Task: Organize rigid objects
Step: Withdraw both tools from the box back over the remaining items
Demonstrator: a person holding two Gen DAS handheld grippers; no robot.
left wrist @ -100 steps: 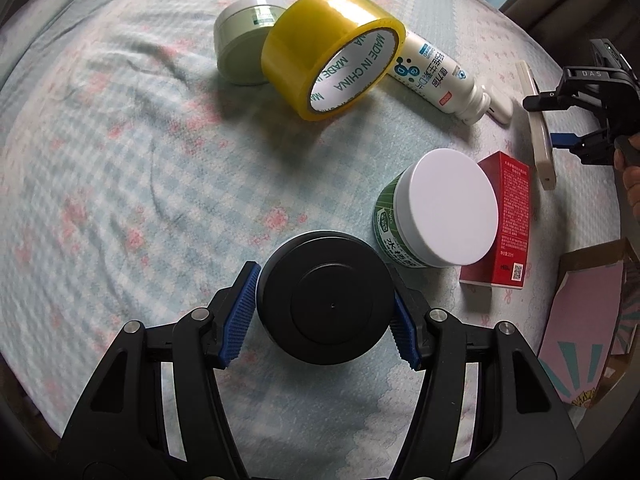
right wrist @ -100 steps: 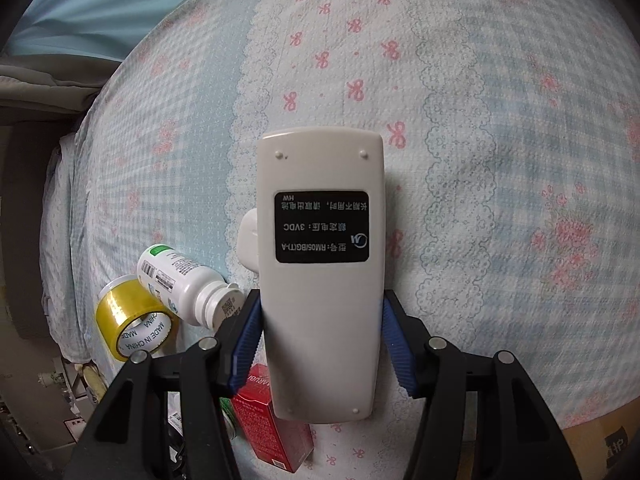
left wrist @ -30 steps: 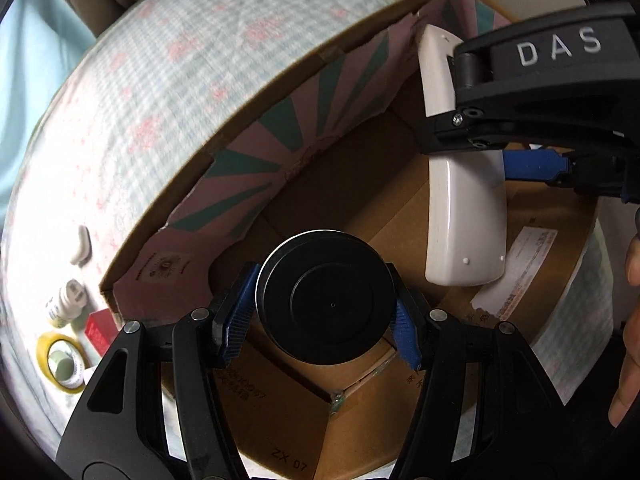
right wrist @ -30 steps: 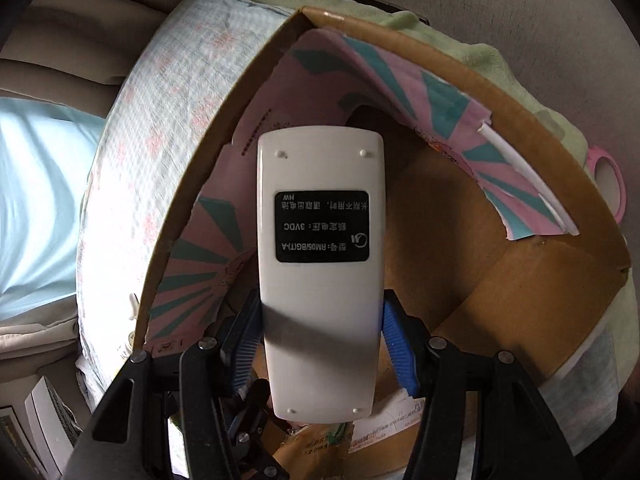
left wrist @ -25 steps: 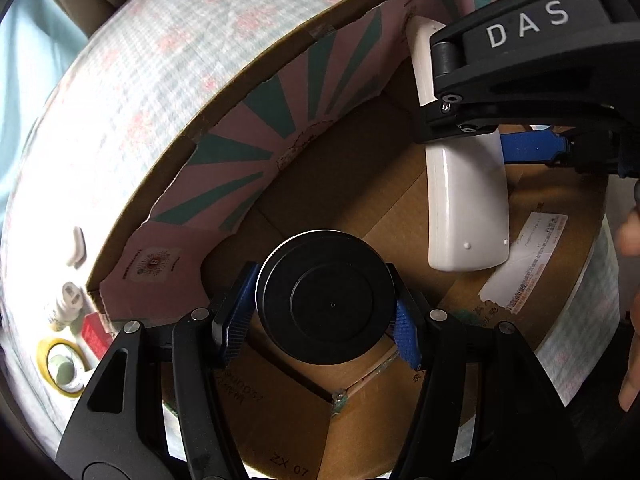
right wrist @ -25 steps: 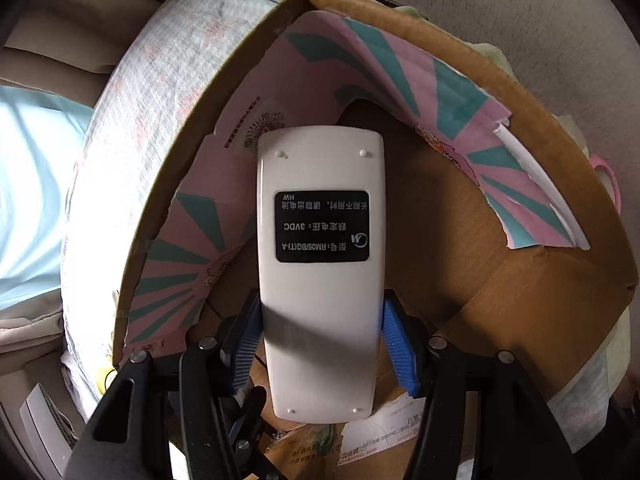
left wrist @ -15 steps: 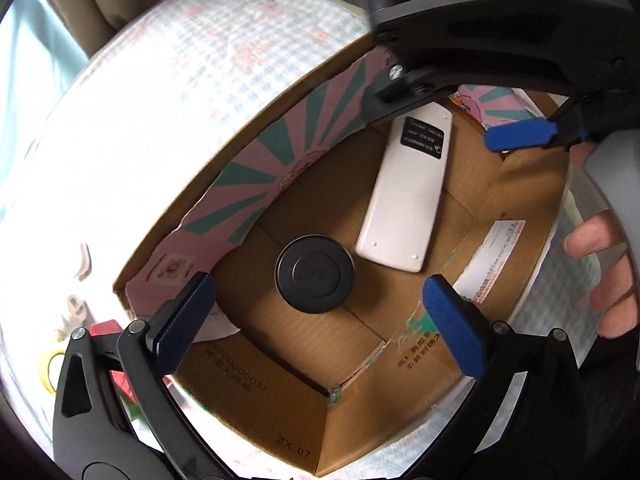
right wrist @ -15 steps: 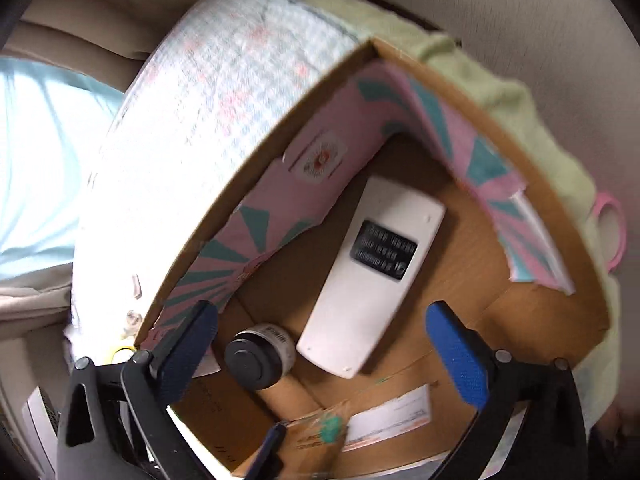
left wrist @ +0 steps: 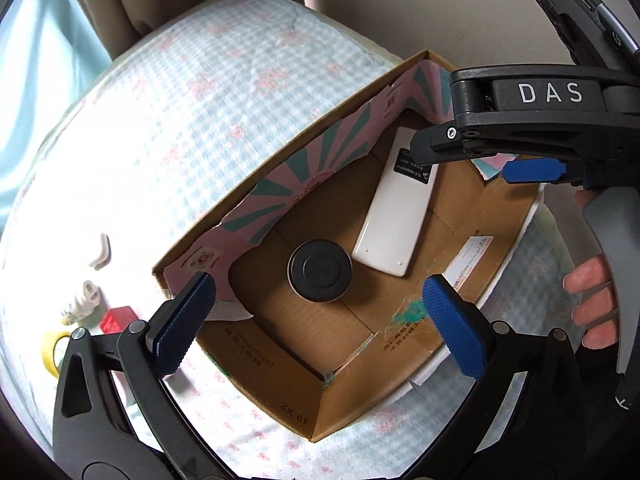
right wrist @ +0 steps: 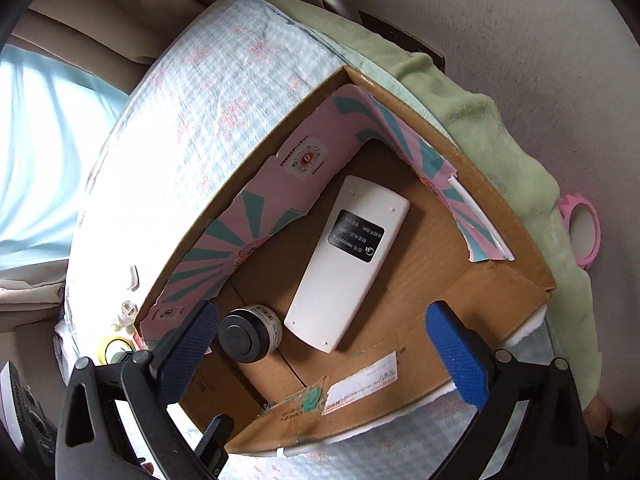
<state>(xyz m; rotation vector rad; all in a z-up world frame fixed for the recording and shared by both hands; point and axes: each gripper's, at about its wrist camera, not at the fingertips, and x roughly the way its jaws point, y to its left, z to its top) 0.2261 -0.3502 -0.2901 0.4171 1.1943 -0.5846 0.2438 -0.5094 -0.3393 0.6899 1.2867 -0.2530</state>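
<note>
Both grippers' fingers spread wide, holding nothing. Next, probably the stiff, light yellow tape roll on the bed; best pinched across its flat faces.

Left claw wide open at bottom of frame, nothing between its blue pads — it has just been opening. Cardboard box at centre on the bed. Inside: black-lidded jar upright, white remote just right of it, label side up. Right claw at upper right, over the box. Yellow tape roll at lower left.
</note>
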